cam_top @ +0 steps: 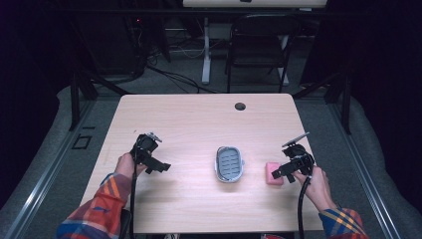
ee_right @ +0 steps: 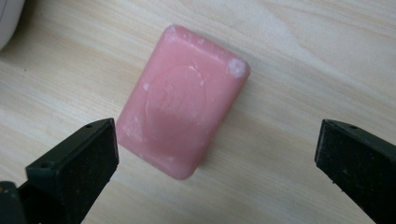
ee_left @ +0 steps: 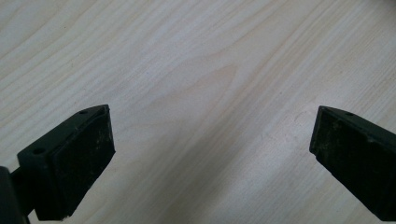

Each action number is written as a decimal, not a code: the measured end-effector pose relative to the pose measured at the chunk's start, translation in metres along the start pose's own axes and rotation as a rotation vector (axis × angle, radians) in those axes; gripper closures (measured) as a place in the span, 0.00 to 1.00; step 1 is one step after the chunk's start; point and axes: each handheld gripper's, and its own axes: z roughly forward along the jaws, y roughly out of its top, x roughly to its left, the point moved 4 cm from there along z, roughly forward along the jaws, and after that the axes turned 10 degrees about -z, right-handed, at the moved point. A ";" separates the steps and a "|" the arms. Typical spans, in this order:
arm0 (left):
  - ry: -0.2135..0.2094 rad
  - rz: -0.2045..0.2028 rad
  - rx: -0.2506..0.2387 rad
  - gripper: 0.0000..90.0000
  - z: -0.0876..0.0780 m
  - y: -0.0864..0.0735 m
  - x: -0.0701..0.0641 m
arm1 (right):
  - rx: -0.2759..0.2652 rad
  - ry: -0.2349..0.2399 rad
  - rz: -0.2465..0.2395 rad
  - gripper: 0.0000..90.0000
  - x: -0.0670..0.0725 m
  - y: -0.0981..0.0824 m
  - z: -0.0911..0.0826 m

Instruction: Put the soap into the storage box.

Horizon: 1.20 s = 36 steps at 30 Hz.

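Pink rectangular soap bar (ee_right: 182,100), smooth and waxy with whitish scuffs at its corners, lies flat on the pale wooden table (ee_right: 303,56) just ahead of my right claw (ee_right: 215,154). That claw's two black jaws are spread wide, with nothing between their pads. In the right gripper view the bar's near edge sits just beside the inner face of the jaw at the picture's left, though I cannot tell whether they touch; the other jaw stands well apart from the soap, with bare wood between. The bar lies askew to the line of my jaws, one short end pointing up and to the right in that view. A faint oval stamp shows pressed into its top face.

From the high view, my right claw (cam_top: 278,172) hovers at the right side of the table, its tips at the soap bar (cam_top: 274,173), my right hand (cam_top: 314,185) behind it and a plaid sleeve (cam_top: 343,221) trailing toward the near edge. Just beside the soap, toward the table's middle, rests an oval grey soap dish with a ribbed insert and a pale rim (cam_top: 229,164); dish and bar are near each other but apart.

My left claw (cam_top: 157,167) is held over the left part of the table, well apart from the dish. Its jaws are spread wide too, and in the left gripper view only bare wood grain (ee_left: 210,93) lies between them.
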 end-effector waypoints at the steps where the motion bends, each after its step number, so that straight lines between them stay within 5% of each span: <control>1: 0.000 0.002 0.000 0.00 0.000 0.000 0.000 | -0.001 -0.005 0.004 0.00 0.001 0.002 0.001; 8: 0.001 0.003 0.004 0.00 0.000 0.000 0.000 | -0.004 -0.022 0.014 0.00 0.010 0.012 0.012; 14: -0.002 -0.002 0.002 0.00 0.000 0.000 0.001 | 0.053 -0.046 -0.021 0.00 0.015 0.016 0.020; 16: -0.006 0.000 0.003 0.00 0.000 0.000 0.000 | 0.028 -0.057 -0.006 0.00 0.019 0.017 0.024; 23: -0.009 0.002 0.004 0.00 0.000 0.000 0.000 | 0.083 -0.075 -0.080 0.26 0.024 0.015 0.023; 27: -0.006 0.001 0.004 0.00 0.000 0.000 -0.001 | 0.073 -0.068 -0.080 0.36 0.024 0.014 0.023; 36: -0.002 0.005 0.008 0.00 0.000 0.000 -0.001 | 0.085 -0.061 -0.119 0.40 0.023 0.013 0.022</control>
